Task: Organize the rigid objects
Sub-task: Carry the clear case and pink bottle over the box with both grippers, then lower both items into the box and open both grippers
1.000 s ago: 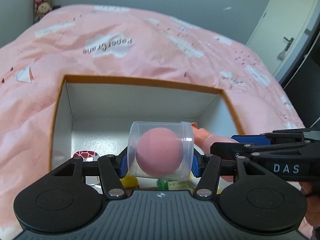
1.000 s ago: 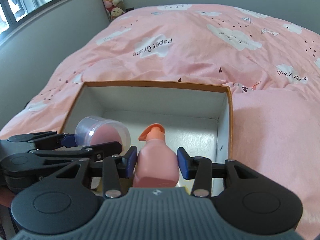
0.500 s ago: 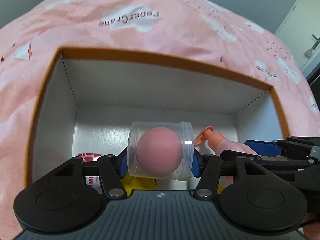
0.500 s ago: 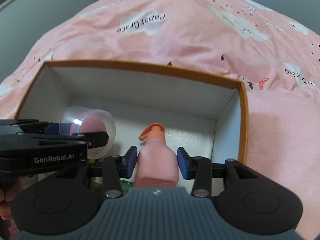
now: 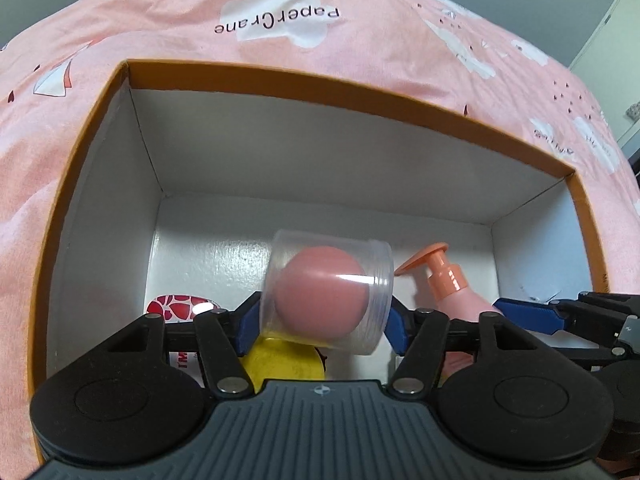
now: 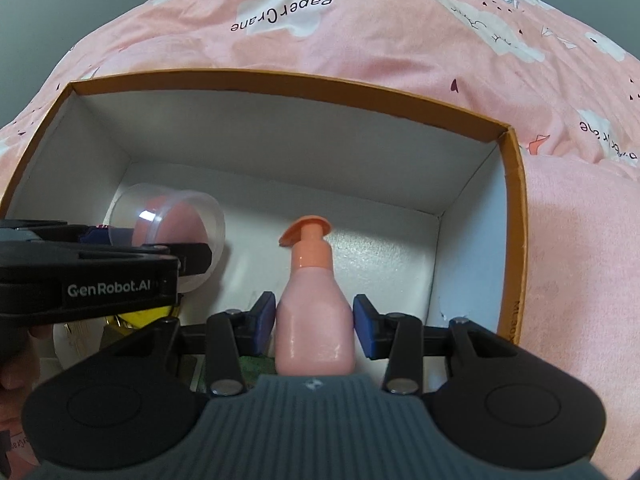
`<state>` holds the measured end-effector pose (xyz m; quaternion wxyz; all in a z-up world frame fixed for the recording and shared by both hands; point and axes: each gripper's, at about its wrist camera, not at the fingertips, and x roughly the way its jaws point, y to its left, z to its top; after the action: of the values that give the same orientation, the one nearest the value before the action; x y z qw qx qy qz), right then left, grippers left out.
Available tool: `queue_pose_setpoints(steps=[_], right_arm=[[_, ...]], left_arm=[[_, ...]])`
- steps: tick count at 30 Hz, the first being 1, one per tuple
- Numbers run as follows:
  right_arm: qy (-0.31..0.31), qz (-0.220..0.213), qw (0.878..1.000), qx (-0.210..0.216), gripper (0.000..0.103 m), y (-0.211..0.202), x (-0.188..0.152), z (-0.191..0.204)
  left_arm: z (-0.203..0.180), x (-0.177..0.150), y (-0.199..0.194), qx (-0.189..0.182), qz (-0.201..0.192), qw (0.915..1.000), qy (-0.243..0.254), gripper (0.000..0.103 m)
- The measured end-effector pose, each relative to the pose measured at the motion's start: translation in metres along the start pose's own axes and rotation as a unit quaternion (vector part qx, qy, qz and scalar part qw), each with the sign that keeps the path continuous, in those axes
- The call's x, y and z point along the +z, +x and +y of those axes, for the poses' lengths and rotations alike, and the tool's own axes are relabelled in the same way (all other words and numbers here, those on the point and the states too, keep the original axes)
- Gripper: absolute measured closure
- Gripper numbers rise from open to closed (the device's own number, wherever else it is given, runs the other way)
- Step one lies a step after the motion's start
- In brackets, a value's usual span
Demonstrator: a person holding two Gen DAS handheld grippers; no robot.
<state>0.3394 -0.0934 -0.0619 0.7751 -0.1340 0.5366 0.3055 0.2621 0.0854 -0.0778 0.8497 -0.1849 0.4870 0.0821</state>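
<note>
With your left gripper [image 5: 322, 322] just opening around the clear jar [image 5: 328, 290], low inside the box [image 5: 320, 80], let it settle on the floor, and lower the pink bottle [image 6: 314, 316], pinched in your right gripper [image 6: 314, 322], beside it before releasing.

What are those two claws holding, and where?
Right gripper clamps the pink bottle mid-body. Left gripper: jaws have just been opening, clear jar between them.

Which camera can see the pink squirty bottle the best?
The right wrist view. There the pink pump bottle stands in the middle, seen from its orange pump down to the body between the right tongs. The left wrist view shows only its pump and shoulder at the right; tongs hide the rest.
</note>
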Motion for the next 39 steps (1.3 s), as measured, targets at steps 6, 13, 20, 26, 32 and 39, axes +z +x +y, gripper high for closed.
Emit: queue_pose_setpoints(steps=[6, 13, 20, 26, 32, 39], right_arm=[[-0.007, -0.015, 1.0, -0.003, 0.06, -0.008, 0.001, 0.003], [-0.012, -0.024, 1.0, -0.009, 0.052, -0.018, -0.003, 0.004], [-0.015, -0.048, 0.999, -0.02, 0.049, -0.042, -0.009, 0.006], [-0.015, -0.076, 0.997, -0.02, 0.048, -0.069, -0.019, 0.009], [-0.004, -0.101, 0.995, -0.012, 0.048, -0.097, -0.036, 0.013], [-0.011, -0.133, 0.991, -0.021, 0.047, -0.121, -0.063, 0.023]], left_arm=[[0.003, 0.0, -0.008, -0.007, -0.029, 0.9991, -0.03, 0.02], [0.0, -0.002, -0.028, -0.022, -0.076, 0.9961, -0.038, 0.019], [-0.009, -0.007, -0.052, -0.028, -0.128, 0.9909, -0.029, 0.019], [-0.01, -0.016, -0.079, -0.041, -0.168, 0.9844, -0.032, 0.02], [-0.019, -0.029, -0.109, -0.045, -0.208, 0.9771, 0.002, 0.021], [-0.028, -0.05, -0.131, -0.068, -0.195, 0.9775, 0.044, 0.022]])
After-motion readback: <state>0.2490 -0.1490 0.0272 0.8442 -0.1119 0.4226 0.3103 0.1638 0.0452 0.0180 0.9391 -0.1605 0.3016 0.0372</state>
